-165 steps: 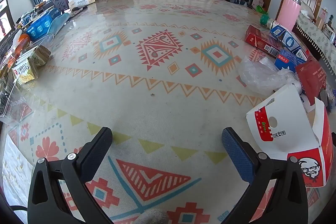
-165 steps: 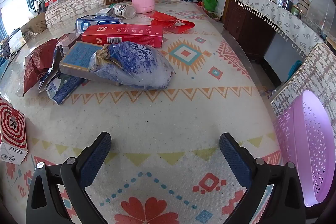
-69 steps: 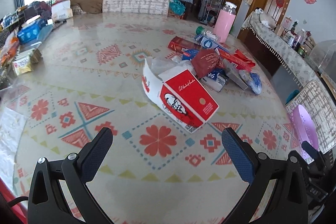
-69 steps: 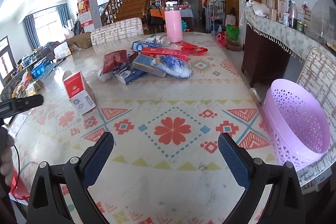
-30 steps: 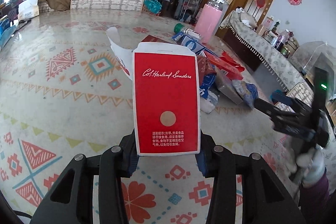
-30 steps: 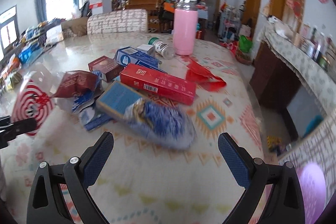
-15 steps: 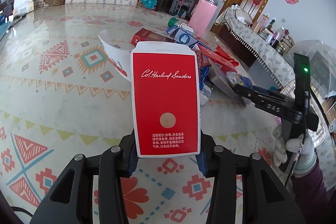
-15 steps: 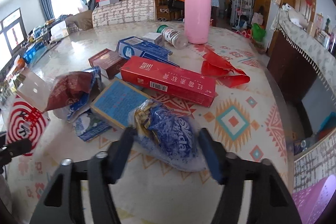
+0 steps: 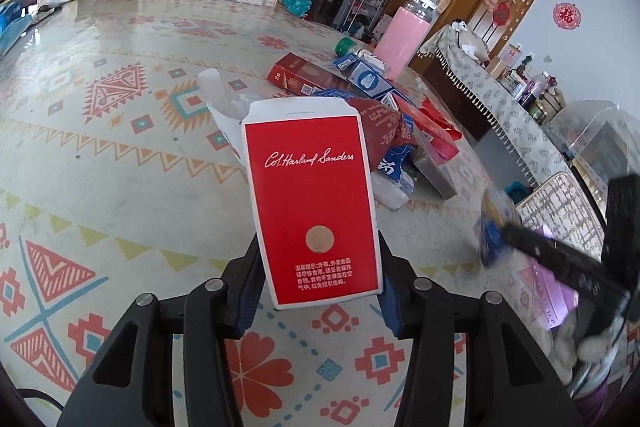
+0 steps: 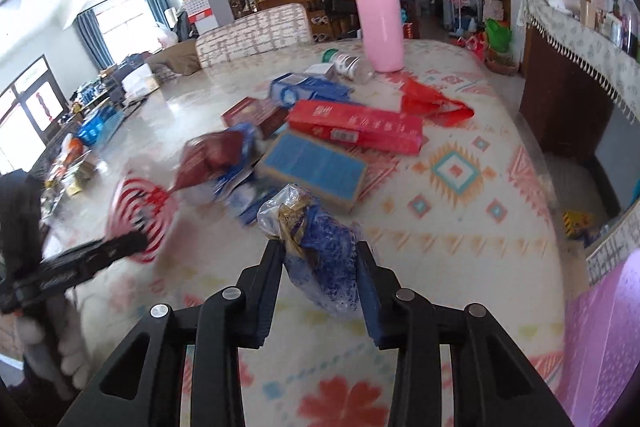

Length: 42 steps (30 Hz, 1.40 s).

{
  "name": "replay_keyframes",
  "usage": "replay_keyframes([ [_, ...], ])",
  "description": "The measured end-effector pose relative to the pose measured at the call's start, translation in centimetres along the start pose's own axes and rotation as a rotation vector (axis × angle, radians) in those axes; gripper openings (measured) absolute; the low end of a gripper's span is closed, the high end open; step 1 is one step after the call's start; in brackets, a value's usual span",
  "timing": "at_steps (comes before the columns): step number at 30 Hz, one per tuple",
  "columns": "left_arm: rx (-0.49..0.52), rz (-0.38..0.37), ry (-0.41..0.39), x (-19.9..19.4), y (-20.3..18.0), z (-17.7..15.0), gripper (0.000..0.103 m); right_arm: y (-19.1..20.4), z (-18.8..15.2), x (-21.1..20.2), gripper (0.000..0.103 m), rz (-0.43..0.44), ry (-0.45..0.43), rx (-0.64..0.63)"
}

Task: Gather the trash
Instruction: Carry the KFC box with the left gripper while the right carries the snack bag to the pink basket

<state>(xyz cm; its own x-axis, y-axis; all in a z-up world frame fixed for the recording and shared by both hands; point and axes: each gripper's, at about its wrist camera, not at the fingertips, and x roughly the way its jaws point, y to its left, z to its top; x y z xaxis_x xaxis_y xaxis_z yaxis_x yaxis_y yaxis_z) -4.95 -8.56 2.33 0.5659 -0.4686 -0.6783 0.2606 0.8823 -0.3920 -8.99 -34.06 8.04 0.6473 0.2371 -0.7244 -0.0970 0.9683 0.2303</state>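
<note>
My left gripper is clamped on the red KFC carton, which stands upright between the pads above the patterned table and blocks much of what lies behind it; only a white flap shows past its upper left corner. Its lower edge hides the fingertips, so I cannot see how deep the grip goes. My right gripper is closed on the crumpled blue plastic bag, pinched at its sides; the bag's bottom sags below the pads and its underside is out of sight.

In the left wrist view the right gripper appears at the right edge as a smeared dark bar with a blue blur at its tip. In the right wrist view the left gripper is equally blurred, and the carton's red-and-white target face is only a smudge.

Beyond my grippers the remaining pile sits on the table: a dark red snack bag, a blue-topped box, a long red carton, a crumpled red bag, a tipped bottle and an upright pink flask. The purple basket is cut off at the lower right frame edge.
</note>
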Motion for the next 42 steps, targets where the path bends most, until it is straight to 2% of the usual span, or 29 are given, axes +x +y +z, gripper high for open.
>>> replay_keyframes([
  [5,-0.004,0.015,-0.061,-1.2,0.2,0.0,0.044,0.6,-2.4,-2.0,0.039,0.039,0.005,0.041],
  [12,0.044,0.039,-0.126,-2.4,-0.7,-0.4,0.044,-0.3,-4.8,-6.0,0.039,0.036,-0.046,0.104],
  [20,0.139,0.032,-0.125,-6.2,-3.9,-2.2,0.044,-3.1,-6.7,-10.2,0.039,0.02,-0.117,0.176],
  [24,0.215,-0.024,-0.113,-7.3,-7.4,-2.4,0.044,-5.1,-7.7,-11.6,0.039,0.019,-0.15,0.22],
  [28,0.297,-0.078,-0.078,-6.6,-11.8,-2.7,0.044,-7.4,-8.7,-13.5,0.039,0.019,-0.194,0.269],
  [33,0.361,-0.178,0.006,-4.0,-18.0,-2.7,0.044,-11.0,-9.9,-16.4,0.039,-0.022,-0.265,0.329],
  [42,0.479,-0.339,0.106,1.5,-30.8,-2.9,0.044,-18.4,-11.7,-21.0,0.039,-0.123,-0.362,0.455],
])
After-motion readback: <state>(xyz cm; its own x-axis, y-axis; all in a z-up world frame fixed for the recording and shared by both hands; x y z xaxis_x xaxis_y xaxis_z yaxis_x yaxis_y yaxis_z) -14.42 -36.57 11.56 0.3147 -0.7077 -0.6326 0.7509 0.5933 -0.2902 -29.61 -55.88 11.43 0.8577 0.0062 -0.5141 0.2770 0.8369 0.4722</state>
